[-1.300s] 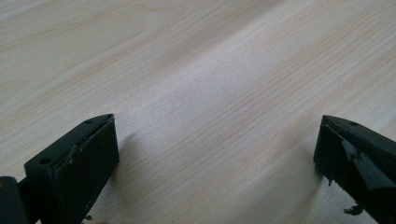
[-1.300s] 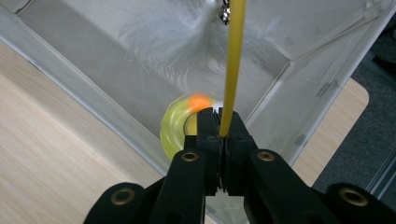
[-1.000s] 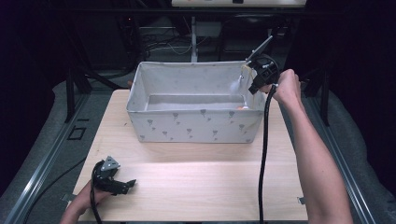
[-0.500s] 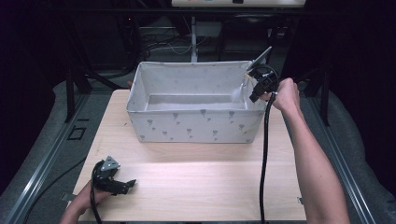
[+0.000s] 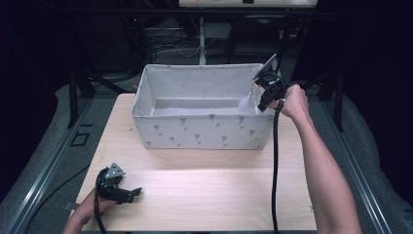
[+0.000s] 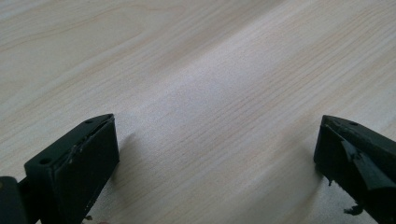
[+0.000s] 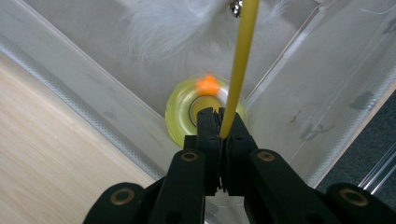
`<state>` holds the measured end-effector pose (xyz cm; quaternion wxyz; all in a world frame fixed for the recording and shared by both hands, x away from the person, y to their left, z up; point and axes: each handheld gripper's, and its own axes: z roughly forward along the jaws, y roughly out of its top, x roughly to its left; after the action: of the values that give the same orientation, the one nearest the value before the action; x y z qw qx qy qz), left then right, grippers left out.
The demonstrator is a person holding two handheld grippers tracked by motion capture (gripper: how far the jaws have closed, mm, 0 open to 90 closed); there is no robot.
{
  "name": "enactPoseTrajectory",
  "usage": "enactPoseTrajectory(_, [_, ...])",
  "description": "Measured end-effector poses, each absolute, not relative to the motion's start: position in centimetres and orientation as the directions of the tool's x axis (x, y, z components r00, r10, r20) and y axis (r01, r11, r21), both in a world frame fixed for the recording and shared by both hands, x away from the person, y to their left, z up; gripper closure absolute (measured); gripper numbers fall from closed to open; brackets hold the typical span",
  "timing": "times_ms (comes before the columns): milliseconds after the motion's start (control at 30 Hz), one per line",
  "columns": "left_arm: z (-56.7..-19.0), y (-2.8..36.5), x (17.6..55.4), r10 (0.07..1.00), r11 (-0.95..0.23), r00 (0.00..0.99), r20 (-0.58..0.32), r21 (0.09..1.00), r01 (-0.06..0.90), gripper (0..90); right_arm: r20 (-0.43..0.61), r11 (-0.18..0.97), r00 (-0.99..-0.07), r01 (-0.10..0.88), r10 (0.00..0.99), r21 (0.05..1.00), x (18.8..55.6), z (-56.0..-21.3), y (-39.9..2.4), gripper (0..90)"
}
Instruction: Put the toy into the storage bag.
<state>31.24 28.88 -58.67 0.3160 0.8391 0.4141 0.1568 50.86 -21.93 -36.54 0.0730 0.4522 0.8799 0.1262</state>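
Right tool (image 7: pixel 219 123) clamped on a yellow wand (image 7: pixel 239 65) above the fabric bin (image 5: pixel 204 129) — left tool (image 6: pixel 215 158), jaws apart, rests low on the worktop (image 5: pixel 209 190).

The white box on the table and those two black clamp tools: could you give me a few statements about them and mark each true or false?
1. The right gripper is shut on a thin yellow stick. True.
2. The left gripper is clamped on a piece of cloth. False: its jaws stand wide apart over the bare wooden table.
3. A yellow ring with an orange bit lies in the fabric box. True.
4. The left gripper is inside the box. False: it rests near the table's front left corner, apart from the box.
5. White feathers show inside the box. True.
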Motion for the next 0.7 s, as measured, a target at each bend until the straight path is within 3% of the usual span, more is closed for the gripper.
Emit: enactPoseTrajectory(700, [-58.7, 28.8, 31.2, 0.796, -0.453, 0.606, -0.002, 0.662, 0.597, 0.0, -0.009, 0.581, -0.588, 0.795, 0.808, 0.174, 52.0, -38.5, -21.1, 87.3])
